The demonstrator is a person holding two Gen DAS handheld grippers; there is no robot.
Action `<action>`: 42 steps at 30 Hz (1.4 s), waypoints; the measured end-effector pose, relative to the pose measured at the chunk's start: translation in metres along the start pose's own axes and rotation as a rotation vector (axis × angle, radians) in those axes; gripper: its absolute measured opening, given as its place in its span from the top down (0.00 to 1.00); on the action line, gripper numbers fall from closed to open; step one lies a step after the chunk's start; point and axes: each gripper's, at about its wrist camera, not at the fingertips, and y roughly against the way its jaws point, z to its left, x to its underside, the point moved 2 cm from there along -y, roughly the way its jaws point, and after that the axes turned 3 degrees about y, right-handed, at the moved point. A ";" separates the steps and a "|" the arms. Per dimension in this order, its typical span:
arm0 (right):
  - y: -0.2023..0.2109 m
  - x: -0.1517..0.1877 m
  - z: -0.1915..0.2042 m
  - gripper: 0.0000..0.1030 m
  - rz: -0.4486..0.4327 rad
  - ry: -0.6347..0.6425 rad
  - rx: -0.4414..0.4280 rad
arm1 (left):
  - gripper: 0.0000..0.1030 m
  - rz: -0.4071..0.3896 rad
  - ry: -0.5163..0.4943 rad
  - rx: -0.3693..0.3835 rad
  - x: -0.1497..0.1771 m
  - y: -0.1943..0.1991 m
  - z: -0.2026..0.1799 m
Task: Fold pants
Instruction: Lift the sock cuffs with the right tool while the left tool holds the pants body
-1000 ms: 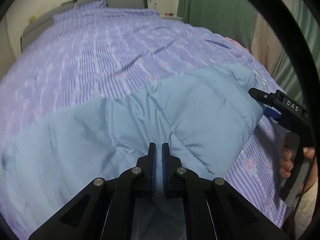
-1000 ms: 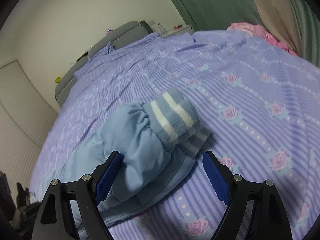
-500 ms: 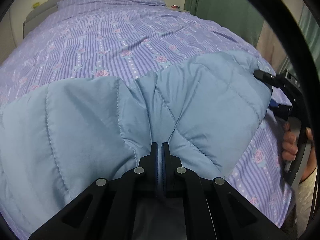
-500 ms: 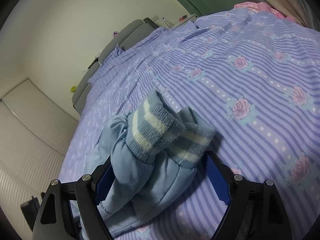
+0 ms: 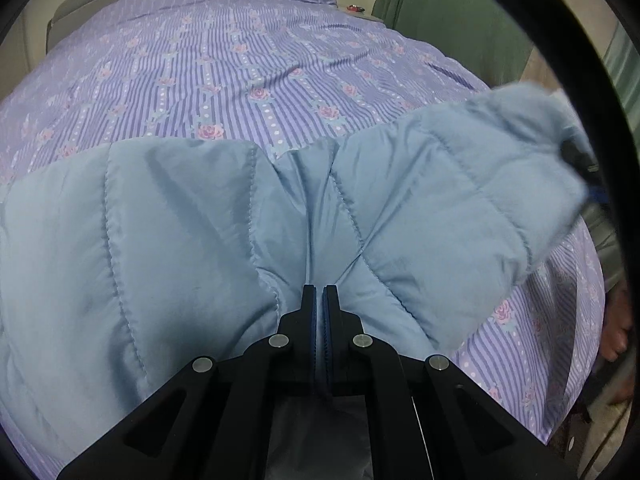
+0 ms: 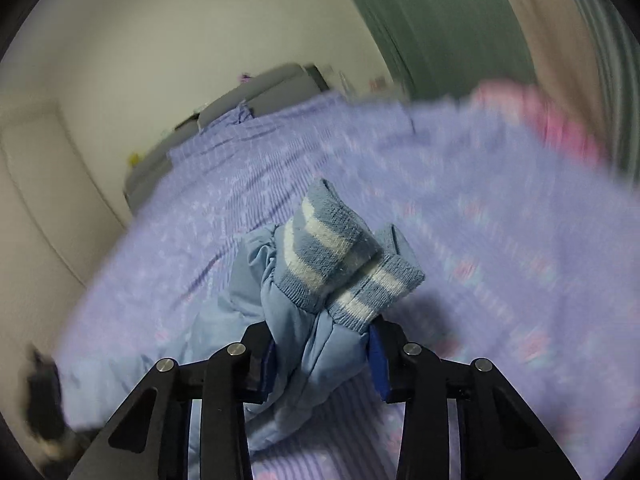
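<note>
Two close wrist views along the tongs, both over pants (image 5: 192, 240) and bed (image 5: 240, 60).

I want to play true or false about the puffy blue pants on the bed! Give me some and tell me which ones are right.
1. The puffy light-blue quilted pants lie on a purple striped bedspread with pink roses. True.
2. The left tongs are wide open. False: they are shut on the pants.
3. The right tongs grip the pant legs near the striped knit cuffs. True.
4. The cuffs are plain red. False: they are blue with white stripes.
5. The curtain is green. True.
</note>
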 end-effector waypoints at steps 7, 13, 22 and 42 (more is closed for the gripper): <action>0.071 -0.027 0.086 0.63 -0.150 0.297 0.099 | 0.86 -0.147 0.081 -0.002 -0.003 0.077 0.013; 0.102 -0.024 0.153 0.65 -0.195 0.441 0.083 | 0.50 -0.229 0.093 -0.182 0.004 0.150 0.048; 0.112 0.005 0.263 0.67 -0.192 0.597 -0.012 | 0.27 -0.307 0.241 -0.292 0.045 0.216 0.133; 0.030 0.118 0.389 0.50 -0.011 0.889 0.031 | 0.16 -0.319 0.325 -0.435 0.127 0.249 0.227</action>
